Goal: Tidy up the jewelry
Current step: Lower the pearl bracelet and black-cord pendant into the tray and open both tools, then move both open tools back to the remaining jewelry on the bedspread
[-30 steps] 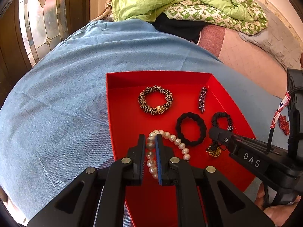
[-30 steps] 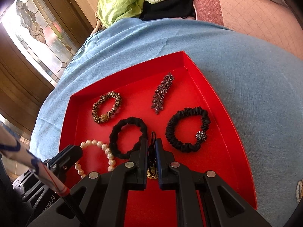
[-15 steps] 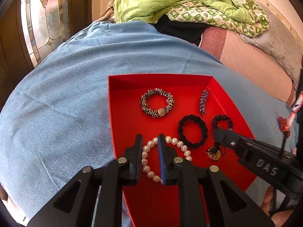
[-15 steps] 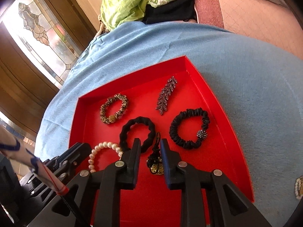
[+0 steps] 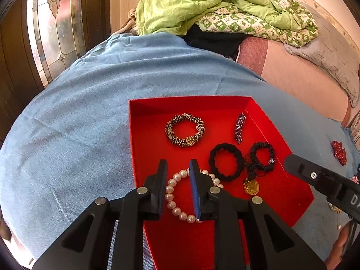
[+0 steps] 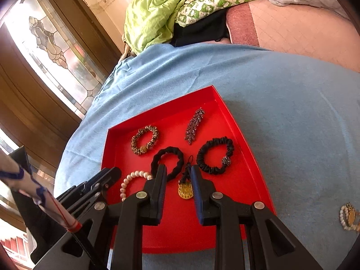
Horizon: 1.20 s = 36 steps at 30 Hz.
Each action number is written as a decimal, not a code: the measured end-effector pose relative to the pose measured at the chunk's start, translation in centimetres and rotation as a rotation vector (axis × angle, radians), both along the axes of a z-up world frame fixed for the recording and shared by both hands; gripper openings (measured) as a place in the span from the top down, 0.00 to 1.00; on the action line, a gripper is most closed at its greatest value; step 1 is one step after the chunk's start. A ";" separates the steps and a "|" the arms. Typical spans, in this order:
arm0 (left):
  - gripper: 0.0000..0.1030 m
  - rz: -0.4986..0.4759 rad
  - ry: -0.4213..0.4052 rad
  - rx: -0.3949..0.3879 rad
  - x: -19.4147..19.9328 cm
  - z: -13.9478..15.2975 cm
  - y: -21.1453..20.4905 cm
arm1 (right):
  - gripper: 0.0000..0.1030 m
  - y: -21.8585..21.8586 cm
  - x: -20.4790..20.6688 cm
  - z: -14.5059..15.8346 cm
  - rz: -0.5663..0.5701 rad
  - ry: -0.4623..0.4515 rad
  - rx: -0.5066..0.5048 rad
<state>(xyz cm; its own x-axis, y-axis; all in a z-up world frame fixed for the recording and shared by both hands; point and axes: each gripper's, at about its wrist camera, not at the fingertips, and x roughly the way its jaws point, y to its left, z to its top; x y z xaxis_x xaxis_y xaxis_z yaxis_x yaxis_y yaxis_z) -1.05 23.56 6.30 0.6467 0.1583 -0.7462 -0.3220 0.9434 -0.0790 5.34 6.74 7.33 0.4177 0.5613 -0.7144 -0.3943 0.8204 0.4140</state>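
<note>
I see a bright red tray [image 5: 144,135] on a pale blue cloth [image 5: 78,123], holding a white pearl bracelet [image 5: 172,193], a leopard-print brown-and-cream scrunchie [image 5: 185,129] with a gold bead, two black scrunchies [image 6: 167,162], a dark purple leaf-shaped clip [image 6: 194,126] and a gold pendant [image 6: 185,191] on black cord; behind, a lime-green quilt [image 5: 202,2] over green-and-white patterned bedding [image 5: 258,24]

I count one red tray [image 6: 252,157] holding three scrunchies, two black [image 6: 167,162] [image 6: 214,158] and one leopard [image 6: 145,142], one pearl bracelet [image 5: 180,193], one beaded clip [image 6: 194,126] and one gold pendant [image 6: 185,191].
</note>
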 end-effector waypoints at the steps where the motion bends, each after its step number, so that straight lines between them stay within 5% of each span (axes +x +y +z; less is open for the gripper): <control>1: 0.80 0.001 -0.002 0.002 0.0 0.0 0.0 | 0.77 -0.2 -0.2 0.0 0.001 0.002 0.003; 6: 0.67 0.019 -0.016 0.019 -0.1 0.3 -0.2 | 0.76 -1.3 -0.8 -0.3 0.004 0.014 0.011; 15: 0.66 0.022 -0.102 0.048 -0.8 1.8 -1.9 | 0.76 -5.3 -2.8 -0.4 0.001 0.019 0.044; 22: 0.66 -0.141 -0.168 0.089 -1.3 3.2 -7.8 | 0.77 -12.7 -4.5 -0.3 -0.054 0.011 0.039; 28: 0.66 -0.333 -0.137 0.063 -1.2 2.3 -13.8 | 0.77 -23.4 -5.2 -1.5 -0.267 0.024 0.056; 36: 0.66 -0.459 -0.114 0.103 -1.1 1.2 -19.7 | 0.77 -31.9 -4.3 -5.2 -0.423 0.187 0.155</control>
